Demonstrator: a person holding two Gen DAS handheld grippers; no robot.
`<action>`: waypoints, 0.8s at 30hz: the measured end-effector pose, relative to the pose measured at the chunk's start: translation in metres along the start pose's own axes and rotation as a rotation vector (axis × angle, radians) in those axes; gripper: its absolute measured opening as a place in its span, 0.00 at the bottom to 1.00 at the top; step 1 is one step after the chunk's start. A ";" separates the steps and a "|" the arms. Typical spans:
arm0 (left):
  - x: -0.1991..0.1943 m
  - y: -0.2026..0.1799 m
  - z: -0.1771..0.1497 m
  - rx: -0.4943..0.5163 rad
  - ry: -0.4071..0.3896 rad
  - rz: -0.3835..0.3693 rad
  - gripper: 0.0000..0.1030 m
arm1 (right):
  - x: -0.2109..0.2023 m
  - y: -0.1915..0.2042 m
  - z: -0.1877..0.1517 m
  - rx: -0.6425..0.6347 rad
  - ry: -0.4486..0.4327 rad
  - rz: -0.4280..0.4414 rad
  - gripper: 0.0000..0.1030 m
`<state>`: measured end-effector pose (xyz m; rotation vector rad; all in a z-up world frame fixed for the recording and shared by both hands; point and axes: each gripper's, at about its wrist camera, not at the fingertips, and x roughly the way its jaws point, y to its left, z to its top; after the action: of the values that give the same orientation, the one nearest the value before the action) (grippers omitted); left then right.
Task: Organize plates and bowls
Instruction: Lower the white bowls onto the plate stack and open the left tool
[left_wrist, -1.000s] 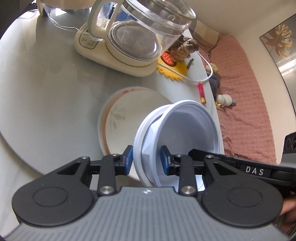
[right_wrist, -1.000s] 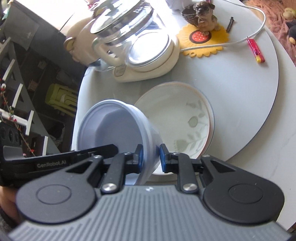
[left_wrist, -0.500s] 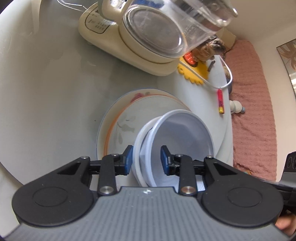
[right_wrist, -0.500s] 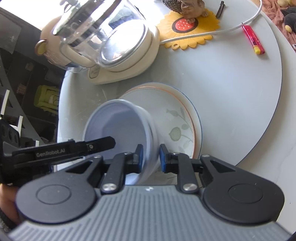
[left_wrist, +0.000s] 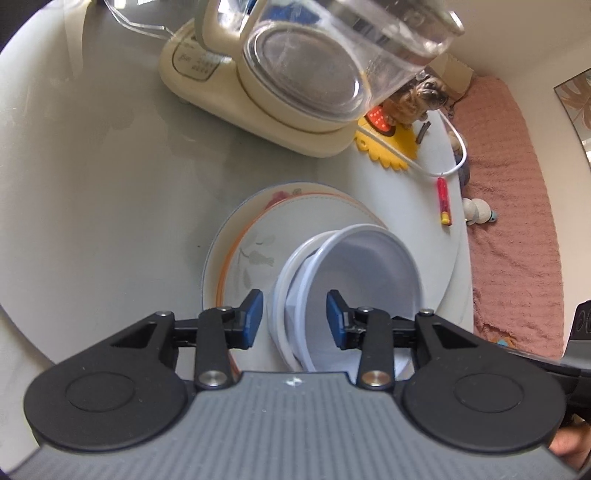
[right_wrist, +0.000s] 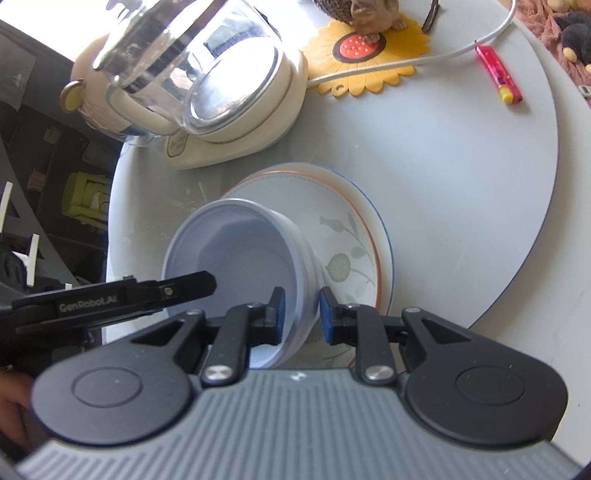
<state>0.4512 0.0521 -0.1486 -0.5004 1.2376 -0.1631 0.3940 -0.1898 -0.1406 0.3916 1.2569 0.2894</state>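
The nested white plastic bowls were being set down on the stacked floral ceramic plates, just in front of the cream kettle base with glass jug. The left gripper and right gripper were opening, pads clear of the rim between them. Both judged ready for withdrawal, the tilted, glossy bowls needing to settle flat

Bowls nested on stacked plates, kettle behind them on table.
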 end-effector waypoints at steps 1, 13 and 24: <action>-0.006 -0.001 -0.001 0.000 -0.007 0.002 0.42 | -0.002 0.001 0.000 -0.002 -0.006 -0.004 0.27; -0.099 -0.036 -0.039 0.086 -0.150 0.018 0.42 | -0.066 0.022 -0.022 -0.093 -0.165 -0.023 0.34; -0.195 -0.072 -0.088 0.191 -0.278 0.003 0.42 | -0.157 0.048 -0.057 -0.137 -0.377 -0.024 0.34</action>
<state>0.3154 0.0386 0.0309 -0.3419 0.9404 -0.2000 0.2943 -0.2057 0.0010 0.2965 0.8662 0.2650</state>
